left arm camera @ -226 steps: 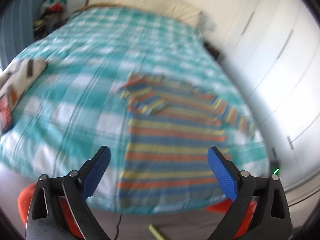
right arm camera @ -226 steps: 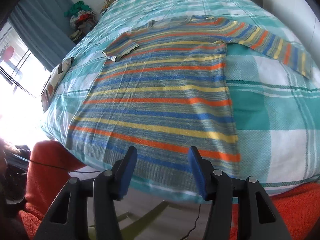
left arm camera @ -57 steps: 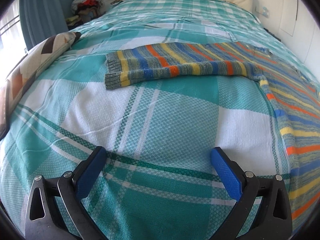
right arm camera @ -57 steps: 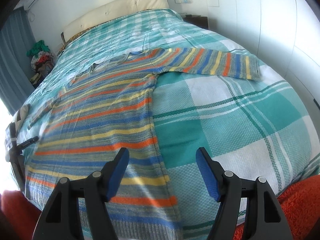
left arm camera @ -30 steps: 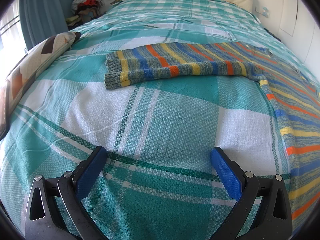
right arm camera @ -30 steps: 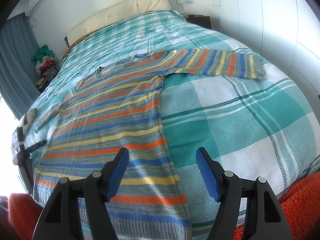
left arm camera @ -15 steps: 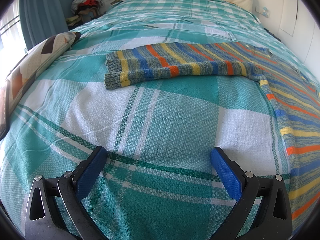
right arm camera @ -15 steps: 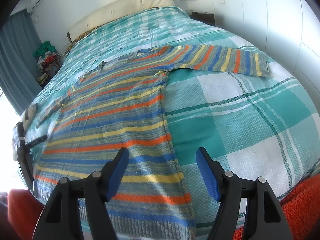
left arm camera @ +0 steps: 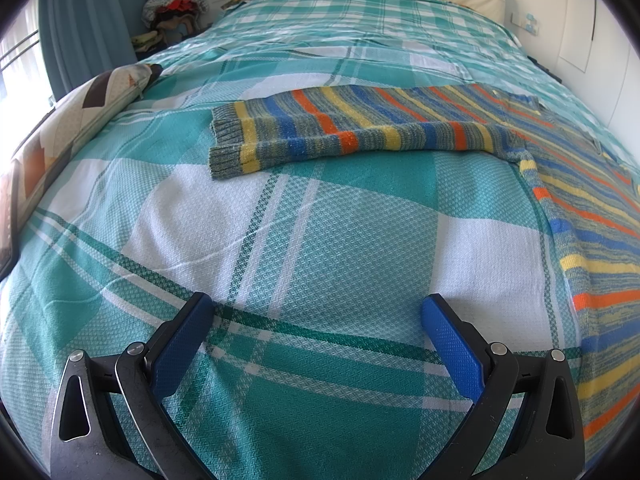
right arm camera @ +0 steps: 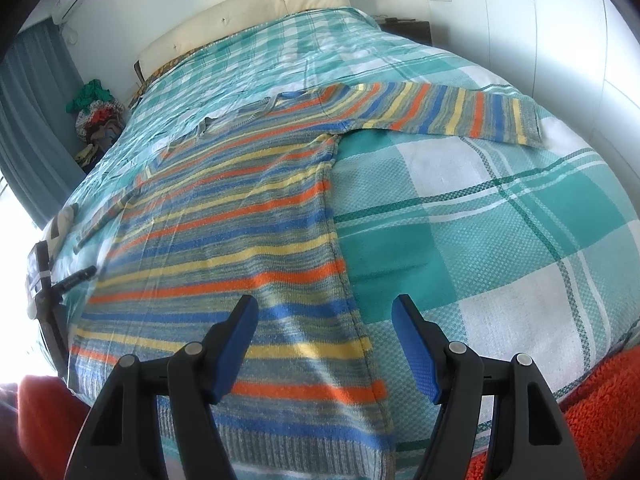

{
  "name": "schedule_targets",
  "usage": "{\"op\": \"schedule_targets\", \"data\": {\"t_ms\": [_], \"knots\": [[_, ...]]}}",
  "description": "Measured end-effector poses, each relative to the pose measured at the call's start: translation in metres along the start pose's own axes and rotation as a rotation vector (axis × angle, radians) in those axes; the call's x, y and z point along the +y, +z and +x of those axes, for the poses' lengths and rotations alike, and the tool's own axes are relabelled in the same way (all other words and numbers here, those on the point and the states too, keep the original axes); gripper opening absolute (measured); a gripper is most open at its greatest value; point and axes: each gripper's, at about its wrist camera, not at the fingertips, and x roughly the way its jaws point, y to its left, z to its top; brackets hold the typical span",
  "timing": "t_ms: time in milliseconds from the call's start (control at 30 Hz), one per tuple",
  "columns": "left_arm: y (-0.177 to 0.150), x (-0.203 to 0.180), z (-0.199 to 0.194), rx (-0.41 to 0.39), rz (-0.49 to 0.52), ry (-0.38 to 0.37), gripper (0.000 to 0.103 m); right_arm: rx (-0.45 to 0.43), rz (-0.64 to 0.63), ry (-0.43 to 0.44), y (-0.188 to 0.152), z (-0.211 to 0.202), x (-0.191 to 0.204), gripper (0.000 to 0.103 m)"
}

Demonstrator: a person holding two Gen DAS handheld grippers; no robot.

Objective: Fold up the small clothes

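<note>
A knitted sweater (right arm camera: 240,216) with blue, orange and yellow stripes lies flat on the teal checked bedspread (right arm camera: 480,240), both sleeves spread out sideways. In the left wrist view its left sleeve (left arm camera: 340,132) stretches across the middle, cuff at the left, and the body (left arm camera: 600,240) runs down the right edge. My left gripper (left arm camera: 316,312) hovers open over bare bedspread (left arm camera: 300,240), short of the sleeve. Over the sweater's right side seam, near the hem, my right gripper (right arm camera: 324,312) stands open with nothing between its fingers. The right sleeve (right arm camera: 448,108) lies far ahead.
A patterned cushion (left arm camera: 80,120) lies at the bed's left edge. A pile of clothes (left arm camera: 172,4) sits beyond the bed by a blue curtain. White wardrobe doors (right arm camera: 580,40) stand to the right. An orange fuzzy fabric (right arm camera: 600,420) shows at the near edge. The left gripper (right arm camera: 44,264) appears at far left.
The right wrist view has shifted slightly, so the sweater's side seam now sits more centrally between the right fingers. The left gripper has stayed still. Both grippers remain open.
</note>
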Motion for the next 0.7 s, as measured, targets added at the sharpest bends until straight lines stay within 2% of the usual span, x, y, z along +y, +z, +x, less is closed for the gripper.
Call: {"op": "schedule_targets", "data": {"t_ms": [700], "knots": [[0.0,0.0001,0.0002,0.0,0.0,0.0,0.103,0.006,0.003,0.003,0.0012,0.0033,0.0007,0.069]]}}
